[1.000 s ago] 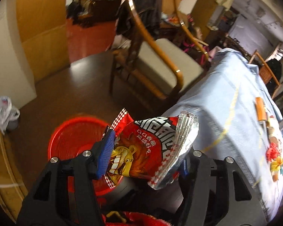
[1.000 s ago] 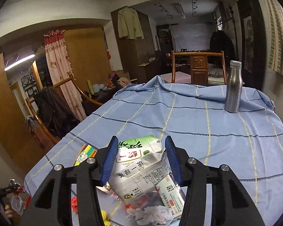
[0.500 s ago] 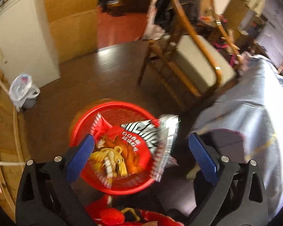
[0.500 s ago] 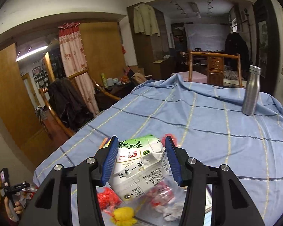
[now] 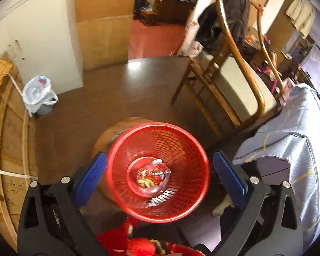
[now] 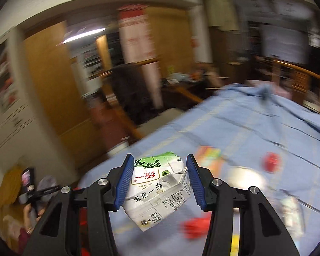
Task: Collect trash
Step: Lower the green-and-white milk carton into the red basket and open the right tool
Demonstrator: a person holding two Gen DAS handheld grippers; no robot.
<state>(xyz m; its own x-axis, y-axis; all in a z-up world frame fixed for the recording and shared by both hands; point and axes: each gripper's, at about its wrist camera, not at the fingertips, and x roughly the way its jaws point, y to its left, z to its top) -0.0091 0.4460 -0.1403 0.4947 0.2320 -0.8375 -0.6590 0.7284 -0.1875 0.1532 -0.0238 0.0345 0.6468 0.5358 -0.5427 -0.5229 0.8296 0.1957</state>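
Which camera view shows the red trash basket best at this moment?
The left wrist view. It looks almost straight down into the red trash basket, with the whole rim and mesh wall visible and a snack wrapper lying at the bottom, framed by the open left gripper. The right wrist view shows no basket, only a blurred room and table.

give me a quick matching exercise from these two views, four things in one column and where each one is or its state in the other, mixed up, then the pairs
Things:
1. snack wrapper
2. drink carton
3. left gripper
4. white bag-lined bin

Places or states:
A. clamped in the right gripper above the blue tablecloth
B. on the floor by the white wall
C. lying at the bottom of the red basket
D. open with nothing between its pads, above the basket

Pairs: 1-C, 2-A, 3-D, 4-B
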